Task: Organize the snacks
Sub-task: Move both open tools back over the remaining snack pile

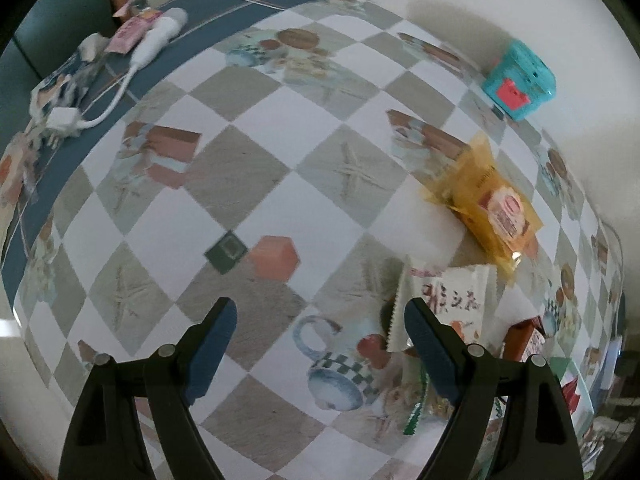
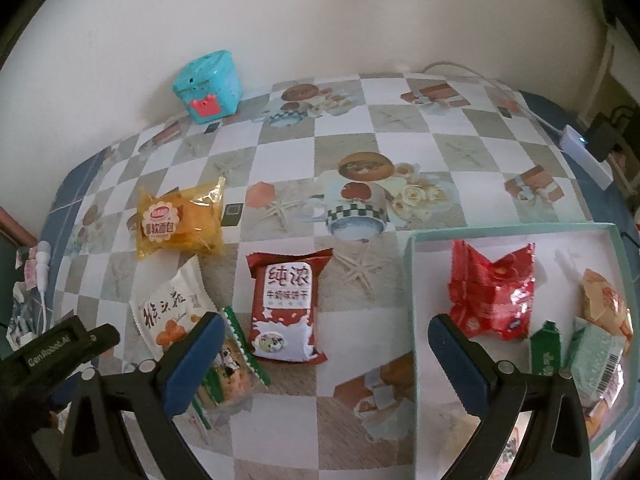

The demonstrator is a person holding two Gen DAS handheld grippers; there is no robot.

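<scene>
Right wrist view alone shows the tray [image 2: 412, 280] of snacks; both views show the yellow packet [image 1: 492, 204]. Left hand-held gripper [image 1: 320, 320] and right hand-held gripper [image 2: 326, 336] gape empty.

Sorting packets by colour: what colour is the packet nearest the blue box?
Yellow-orange, partly see-through packet, near the blue box; clearest in the right wrist view.

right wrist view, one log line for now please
left tool: open, empty | right tool: open, empty | brown pack: on table | red pack: in tray
</scene>
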